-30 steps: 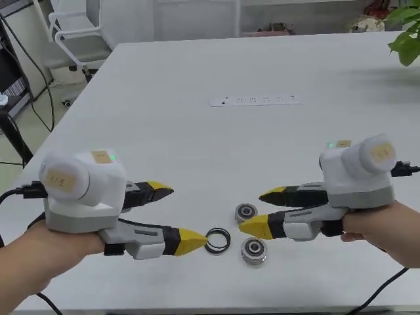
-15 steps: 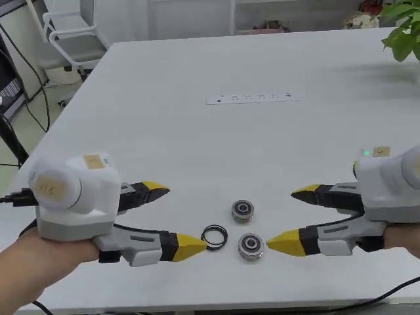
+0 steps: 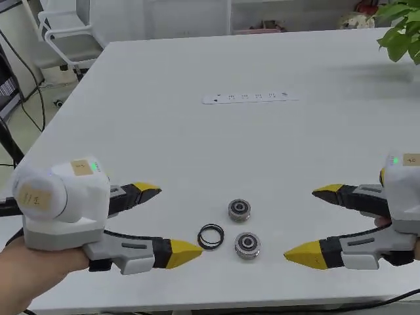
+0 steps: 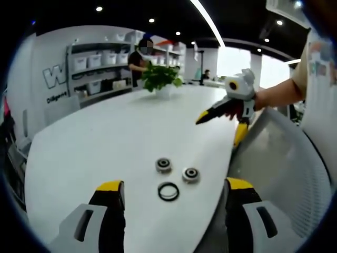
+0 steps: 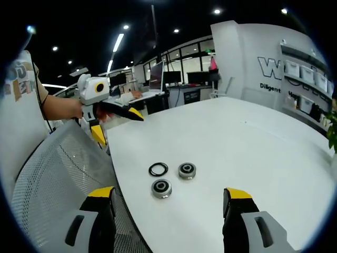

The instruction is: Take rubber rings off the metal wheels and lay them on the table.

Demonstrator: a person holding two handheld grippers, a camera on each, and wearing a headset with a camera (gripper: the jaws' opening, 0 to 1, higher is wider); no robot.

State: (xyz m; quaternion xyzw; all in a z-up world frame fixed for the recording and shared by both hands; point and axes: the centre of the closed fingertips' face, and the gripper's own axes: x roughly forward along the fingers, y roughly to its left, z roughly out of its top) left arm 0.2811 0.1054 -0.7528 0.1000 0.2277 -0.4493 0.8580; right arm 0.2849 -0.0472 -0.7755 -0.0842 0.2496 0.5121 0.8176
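Two small metal wheels [image 3: 239, 209] [image 3: 247, 243] lie on the white table [image 3: 262, 151] near its front edge. A loose black rubber ring [image 3: 210, 236] lies flat just left of them. My left gripper [image 3: 169, 222] is open, left of the ring and apart from it. My right gripper [image 3: 308, 223] is open, right of the wheels, holding nothing. In the left gripper view the ring [image 4: 168, 191] and wheels [image 4: 164, 165] [image 4: 190, 174] lie ahead of the open jaws. In the right gripper view the ring [image 5: 158, 169] and wheels [image 5: 187, 169] [image 5: 161, 187] lie ahead too.
A white power strip [image 3: 244, 98] lies mid-table. A green plant [image 3: 397, 29] stands at the far right corner and a chair [image 3: 65, 33] at the far left. The table's front edge runs just below the grippers.
Both grippers have drawn away from the wheels, the right one far to the right, the left one back and left. Ring and wheels stay in place.
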